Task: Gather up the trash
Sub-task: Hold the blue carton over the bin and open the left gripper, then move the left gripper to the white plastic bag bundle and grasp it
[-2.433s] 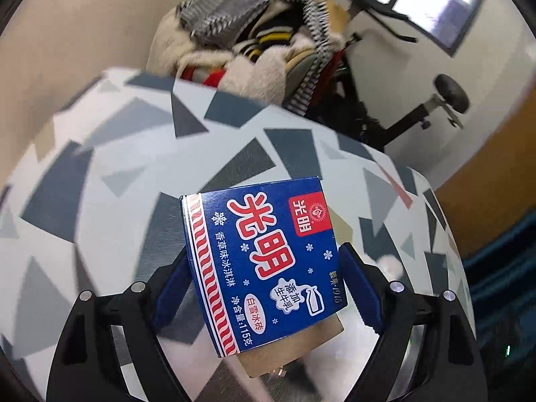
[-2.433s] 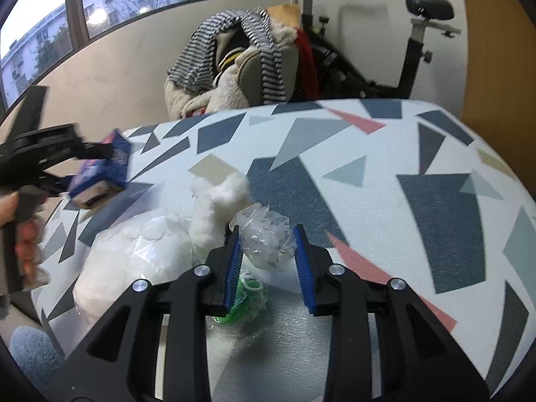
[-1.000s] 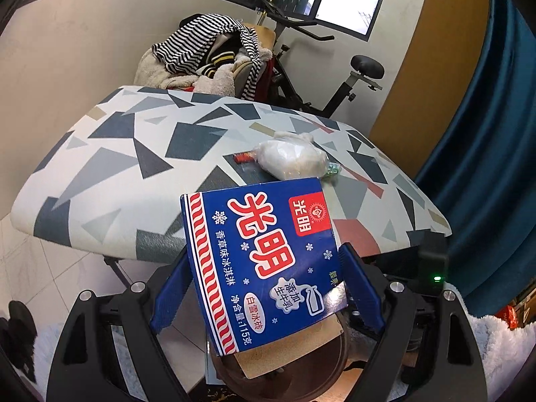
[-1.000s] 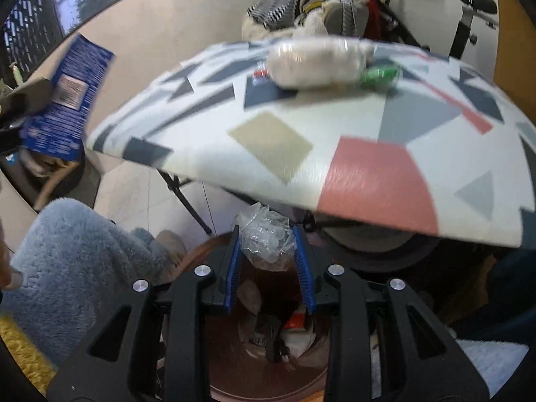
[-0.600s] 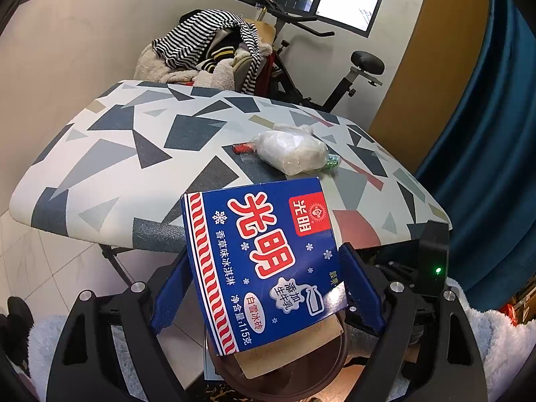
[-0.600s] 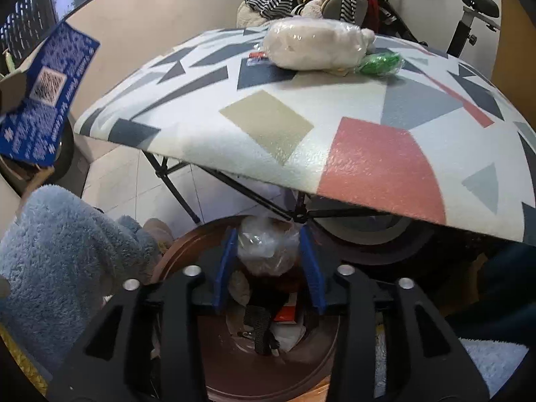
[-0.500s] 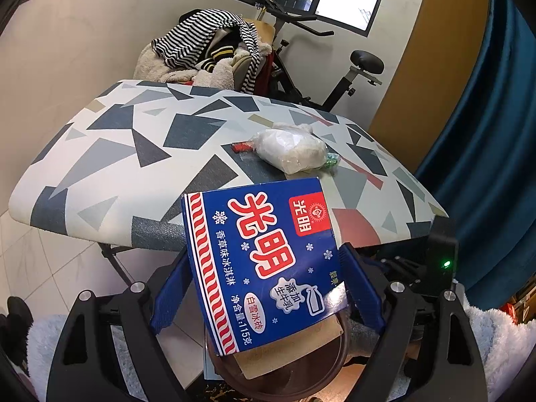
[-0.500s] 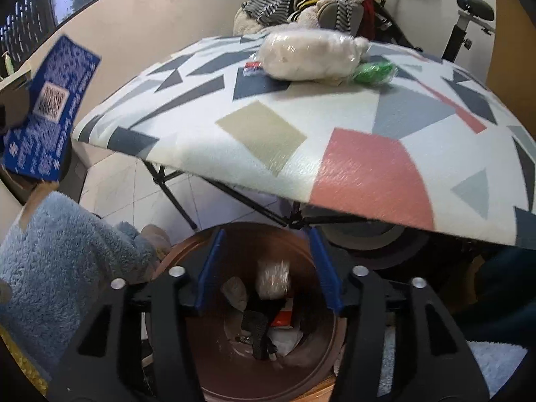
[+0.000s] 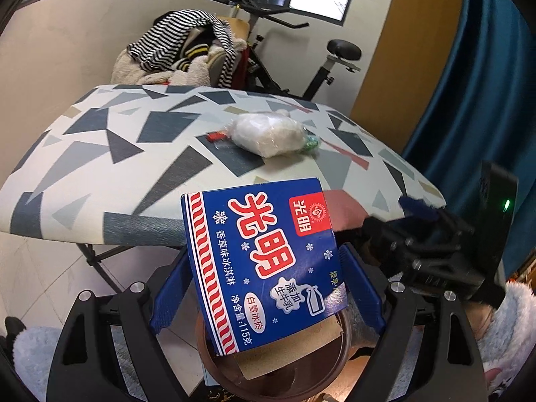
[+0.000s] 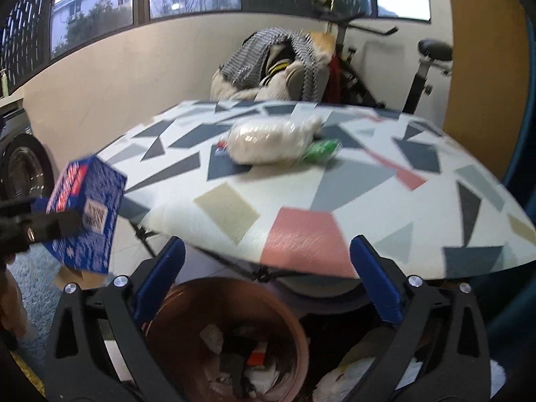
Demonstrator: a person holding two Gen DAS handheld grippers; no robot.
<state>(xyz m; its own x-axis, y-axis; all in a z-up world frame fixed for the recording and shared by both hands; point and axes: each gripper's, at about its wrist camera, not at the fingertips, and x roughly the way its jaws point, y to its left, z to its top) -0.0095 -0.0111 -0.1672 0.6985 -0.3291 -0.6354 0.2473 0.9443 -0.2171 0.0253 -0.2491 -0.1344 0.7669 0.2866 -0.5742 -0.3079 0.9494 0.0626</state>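
While left gripper [image 9: 264,281] clamps blue ice-cream box [image 9: 264,254] over brown bin [image 10: 231,338], I judge step as drop-off: next, part jaws above bin mouth. Right gripper [image 10: 264,281] gapes empty at bin's 12 o'clock. White bag [image 10: 271,139], green scrap [image 10: 320,149] wait on table [image 10: 335,201]. Bin contents murky, right view blurred.

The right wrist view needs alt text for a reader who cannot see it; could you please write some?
The open, empty right gripper hovers over a brown trash bin holding scraps, below the edge of a patterned table. On the table lie a white plastic bag and green wrapper; at left, the left gripper holds a blue carton.
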